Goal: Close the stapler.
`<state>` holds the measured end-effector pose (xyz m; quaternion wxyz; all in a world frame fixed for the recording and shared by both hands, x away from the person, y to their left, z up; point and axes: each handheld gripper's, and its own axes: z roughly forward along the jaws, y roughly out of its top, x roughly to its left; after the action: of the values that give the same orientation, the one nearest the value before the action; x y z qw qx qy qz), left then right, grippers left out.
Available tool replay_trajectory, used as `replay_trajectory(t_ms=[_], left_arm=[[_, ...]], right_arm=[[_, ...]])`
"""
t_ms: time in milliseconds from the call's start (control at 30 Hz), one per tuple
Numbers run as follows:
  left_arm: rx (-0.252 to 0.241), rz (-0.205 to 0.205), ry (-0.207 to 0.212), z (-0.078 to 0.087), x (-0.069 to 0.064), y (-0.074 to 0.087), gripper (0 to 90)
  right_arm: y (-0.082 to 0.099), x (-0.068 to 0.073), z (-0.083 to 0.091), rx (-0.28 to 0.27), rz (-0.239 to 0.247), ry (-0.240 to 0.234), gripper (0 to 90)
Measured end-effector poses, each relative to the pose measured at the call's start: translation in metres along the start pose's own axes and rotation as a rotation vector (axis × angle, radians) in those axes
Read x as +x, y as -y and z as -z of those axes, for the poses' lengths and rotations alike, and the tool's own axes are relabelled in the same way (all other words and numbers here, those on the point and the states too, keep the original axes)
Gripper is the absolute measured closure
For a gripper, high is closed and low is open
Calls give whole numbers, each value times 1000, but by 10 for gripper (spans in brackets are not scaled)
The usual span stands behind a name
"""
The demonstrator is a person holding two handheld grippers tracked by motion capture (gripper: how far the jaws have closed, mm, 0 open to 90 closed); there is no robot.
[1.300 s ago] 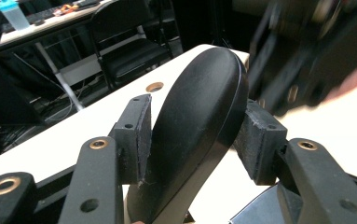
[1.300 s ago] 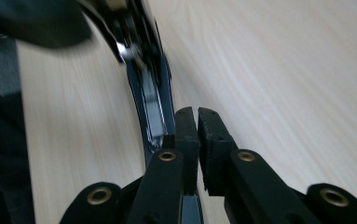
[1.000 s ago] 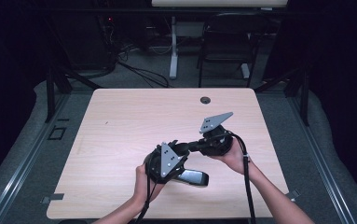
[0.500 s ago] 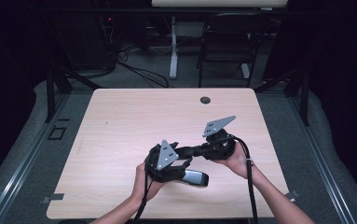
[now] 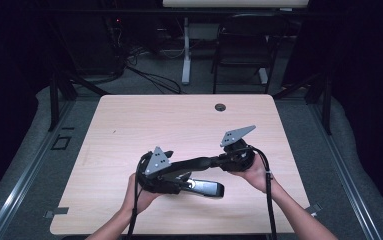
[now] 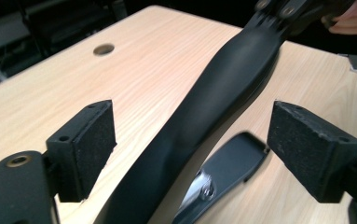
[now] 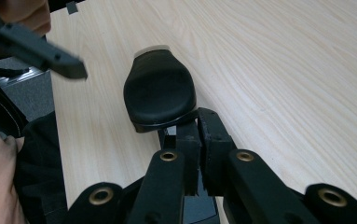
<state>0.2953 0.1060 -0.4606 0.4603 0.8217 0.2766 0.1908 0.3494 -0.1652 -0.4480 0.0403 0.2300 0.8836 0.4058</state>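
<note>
A black stapler lies near the table's front edge, swung open. Its base (image 5: 206,187) (image 6: 234,161), with a metal strip, rests flat on the wood. Its long top arm (image 5: 199,162) (image 6: 223,88) (image 7: 160,91) is raised off the base. My right gripper (image 5: 220,161) (image 7: 198,128) is shut on one end of that arm, held by a hand at the right. My left gripper (image 5: 181,176) (image 6: 199,140) is open. Its two pads stand wide apart on either side of the raised arm and do not touch it.
The light wooden table (image 5: 169,120) has a round cable hole (image 5: 220,106) (image 6: 103,48) near its far edge. Beyond it, on the dark floor, are a chair (image 5: 244,45), a white stand (image 5: 185,50) and loose cables. Black cables trail from both grippers toward the near edge.
Both grippers have shifted only slightly: the right one a little lower and nearer, the left one a little to the left. The stapler arm stays in the right gripper's hold.
</note>
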Motion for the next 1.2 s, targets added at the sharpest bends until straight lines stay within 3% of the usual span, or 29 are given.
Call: replay_trajectory(t_ms=[167, 467, 933, 1033, 1100, 1200], left_arm=[[23, 36, -14, 7, 16, 6, 147], [76, 84, -40, 13, 33, 17, 93], [112, 177, -148, 28, 66, 39, 78], [123, 195, -160, 28, 72, 41, 70], [139, 228, -172, 26, 79, 45, 52], [146, 232, -185, 24, 82, 48, 49]], right_arm=[[1, -4, -1, 2, -15, 12, 885], [6, -11, -4, 13, -39, 30, 887], [14, -17, -13, 83, -59, 38, 891], [16, -18, -14, 92, -67, 33, 891], [17, -20, -15, 106, -69, 34, 891], [19, -21, -17, 111, -75, 32, 891]])
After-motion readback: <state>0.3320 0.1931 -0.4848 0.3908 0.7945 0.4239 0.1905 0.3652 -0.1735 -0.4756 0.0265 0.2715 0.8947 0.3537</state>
